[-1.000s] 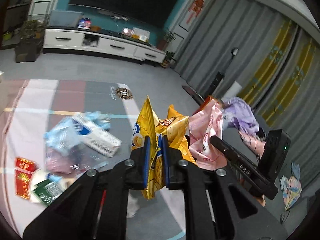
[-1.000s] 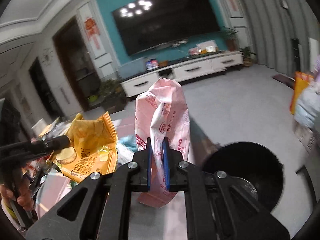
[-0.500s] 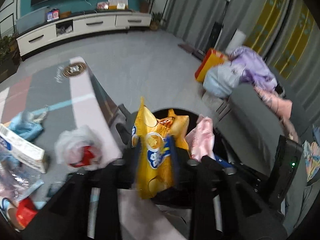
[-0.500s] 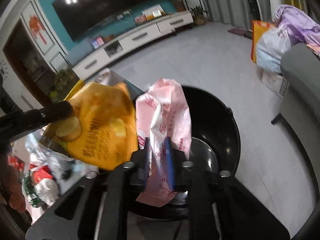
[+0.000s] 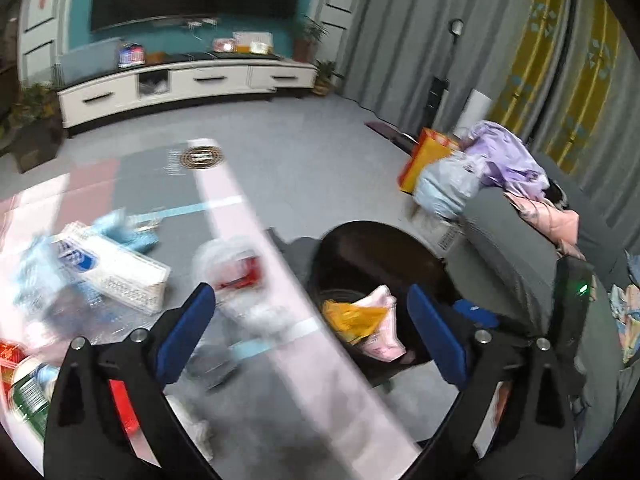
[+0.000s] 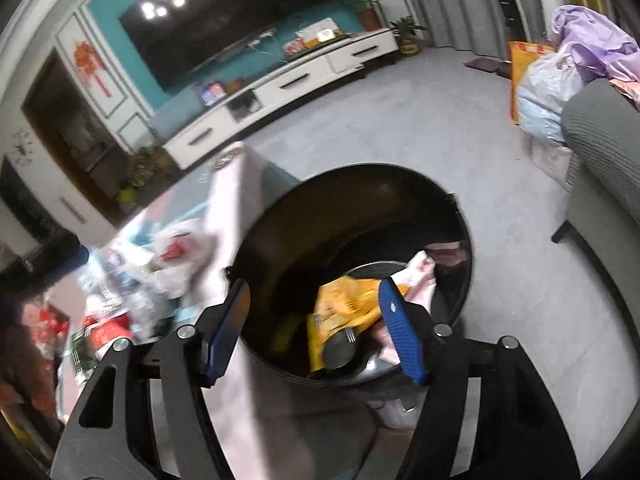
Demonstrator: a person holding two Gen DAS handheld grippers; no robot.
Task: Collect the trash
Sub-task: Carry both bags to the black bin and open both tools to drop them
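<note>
Trash: yellow crinkled foil snack bag (image 6: 344,312) and pink printed plastic wrapper (image 6: 420,280) both lie inside round black bin (image 6: 400,178), dropped loose, touching.
Right gripper (image 6: 316,328) above bin's near rim, jaws just been opening, part-spread, nothing between pads: drop done.
Left gripper (image 5: 312,336) beside bin over table edge, jaws just been opening, fully wide, empty.
Beyond bin on pale striped tabletop (image 5: 224,196): white-blue carton (image 5: 112,272), crumpled clear bag with red contents (image 5: 236,268). Judged next pickups.
</note>
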